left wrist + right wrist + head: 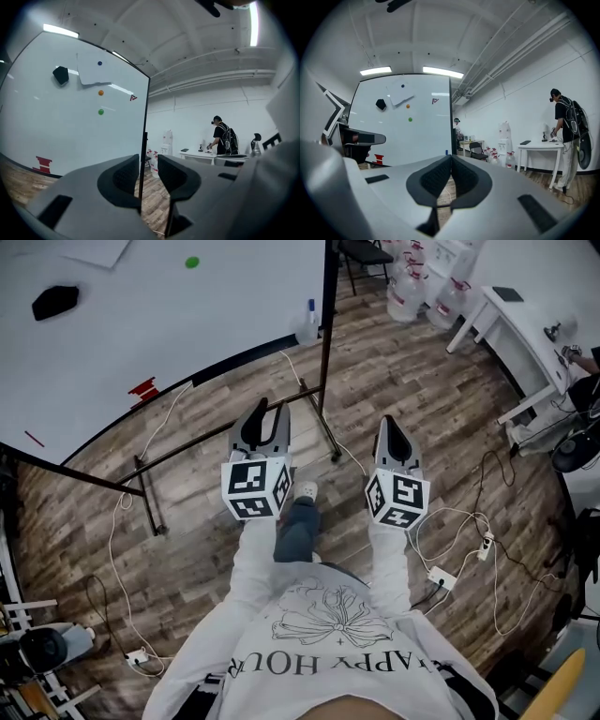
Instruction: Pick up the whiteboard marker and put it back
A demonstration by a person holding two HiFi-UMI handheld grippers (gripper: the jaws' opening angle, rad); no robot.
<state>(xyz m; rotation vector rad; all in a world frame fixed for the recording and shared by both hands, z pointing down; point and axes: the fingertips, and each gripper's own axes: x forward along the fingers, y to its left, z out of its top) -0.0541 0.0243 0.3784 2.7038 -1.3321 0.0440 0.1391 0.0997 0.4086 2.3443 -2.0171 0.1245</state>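
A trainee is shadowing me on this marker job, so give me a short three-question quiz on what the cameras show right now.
1. True or false: the right gripper is shut with nothing in it.
2. Which colour is the lowest round magnet on the whiteboard? A purple, B green, C black.
3. Fill in: the jaws of the left gripper stand ____.
Key: 1 true; 2 B; 3 apart.

Glossy white whiteboard [141, 324] on a black metal stand [326, 352]; grainy, matt wood-plank floor [422, 390]; smooth matt grey plastic left gripper [272, 409].
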